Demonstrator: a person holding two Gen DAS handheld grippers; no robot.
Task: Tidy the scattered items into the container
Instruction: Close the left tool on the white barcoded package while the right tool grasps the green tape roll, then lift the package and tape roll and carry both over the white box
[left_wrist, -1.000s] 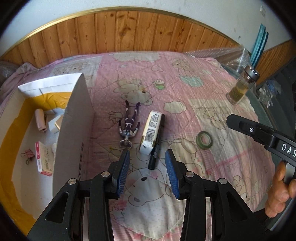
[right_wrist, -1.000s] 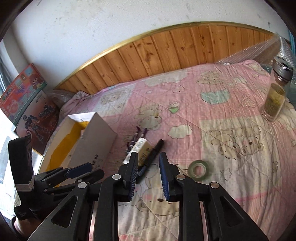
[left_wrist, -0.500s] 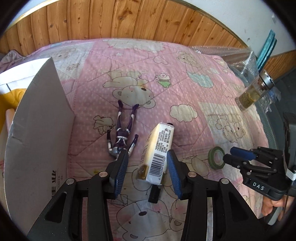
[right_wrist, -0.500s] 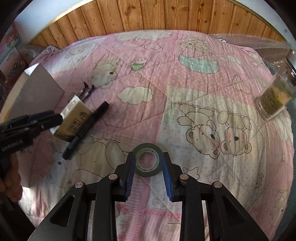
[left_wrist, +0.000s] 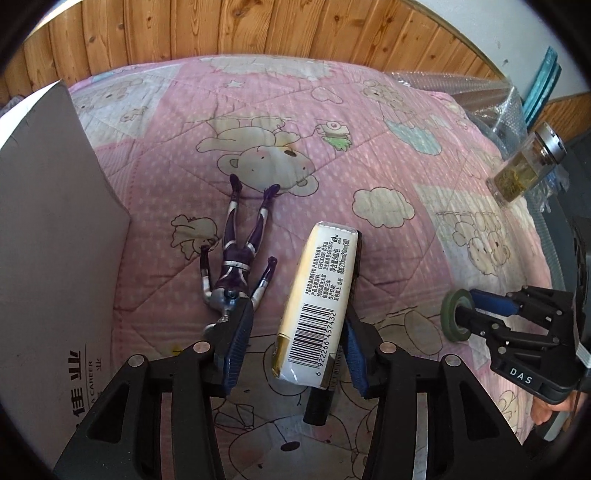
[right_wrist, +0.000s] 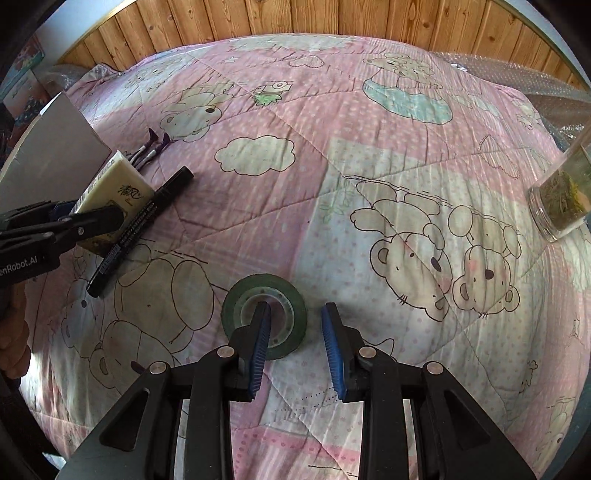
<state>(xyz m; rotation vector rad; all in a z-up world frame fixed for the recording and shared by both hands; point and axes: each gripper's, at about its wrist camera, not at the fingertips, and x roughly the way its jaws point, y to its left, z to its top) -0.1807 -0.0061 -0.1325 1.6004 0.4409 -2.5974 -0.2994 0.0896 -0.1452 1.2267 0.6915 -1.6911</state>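
A: Logging the left gripper (left_wrist: 295, 341). Its jaws are standing wide apart, straddling the tissue pack (left_wrist: 316, 302), which is lying barcode-up on the pink quilt (left_wrist: 332, 122). The pads are sitting close to the pack's long sides; I cannot tell whether either is touching it. Nothing is being gripped.

B: And beneath the pack?

A: A black marker (right_wrist: 138, 229) is lying just beside it on the right, partly under its edge; the marker's near end is poking out below the pack in the left wrist view. A purple toy figure (left_wrist: 238, 254) is lying face down to the left, feet pointing away, head almost under the left finger.

B: Right gripper (right_wrist: 295, 347)?

A: Jaws are also standing apart. One finger (right_wrist: 260, 332) is sitting inside the hole of the green tape roll (right_wrist: 264, 315), the other is resting outside the ring on the quilt, so one wall of the roll is lying between them. The pads are not pinching it.

B: Container?

A: The cardboard box (left_wrist: 51, 229) is standing at the far left, its grey wall next to the toy. A glass jar (right_wrist: 561, 199) is standing well apart at the right.
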